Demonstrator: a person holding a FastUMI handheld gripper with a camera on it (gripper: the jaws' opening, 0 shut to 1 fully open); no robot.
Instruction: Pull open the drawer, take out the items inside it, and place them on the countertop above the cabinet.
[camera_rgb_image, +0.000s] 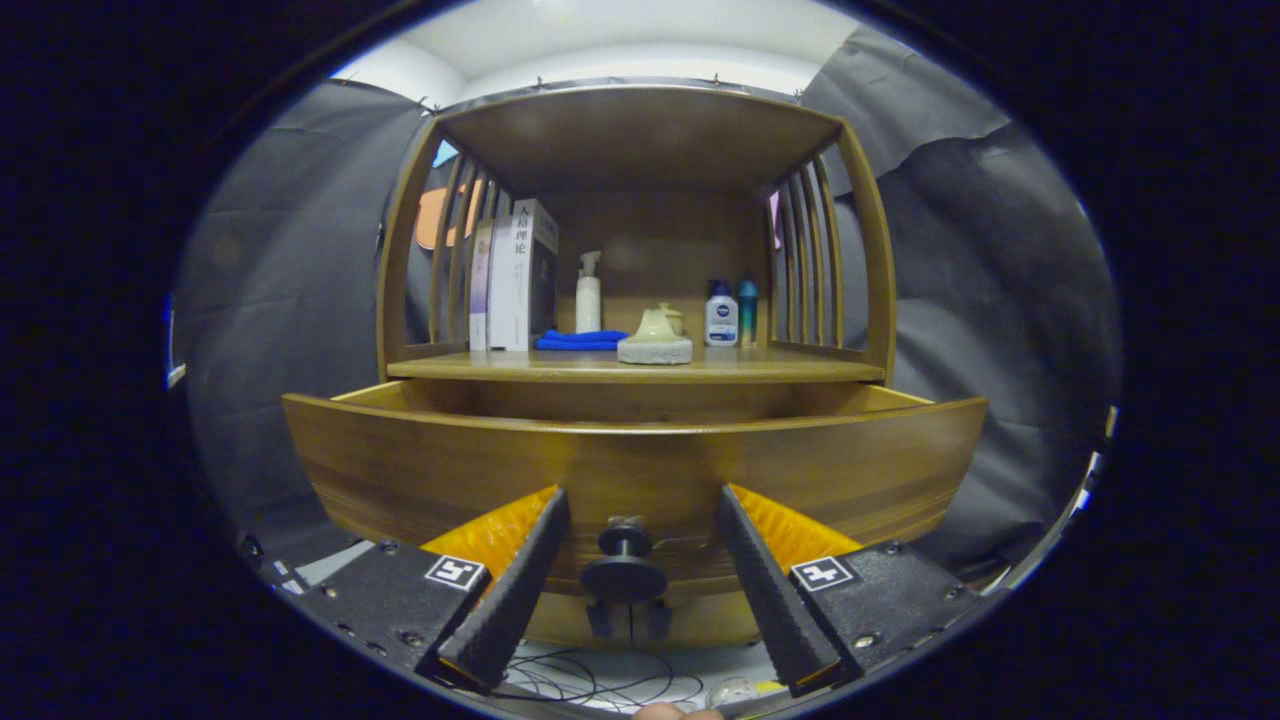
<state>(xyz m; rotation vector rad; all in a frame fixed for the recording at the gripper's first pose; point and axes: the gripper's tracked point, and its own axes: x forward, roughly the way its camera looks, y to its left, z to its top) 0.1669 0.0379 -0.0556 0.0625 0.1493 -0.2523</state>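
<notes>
Currently, the tool (634, 520) is being held with its fingers spread apart on either side of the round knob (624, 565), not touching it. The drawer (630, 470) is standing pulled out, its long front lying crosswise below the tabletop (640, 368).

The brown wooden drawer front (630, 470) looks smooth and semi-glossy, its round dark knob (624, 570) matt like plastic, and the far folded blue cloth (580, 340) soft.
</notes>
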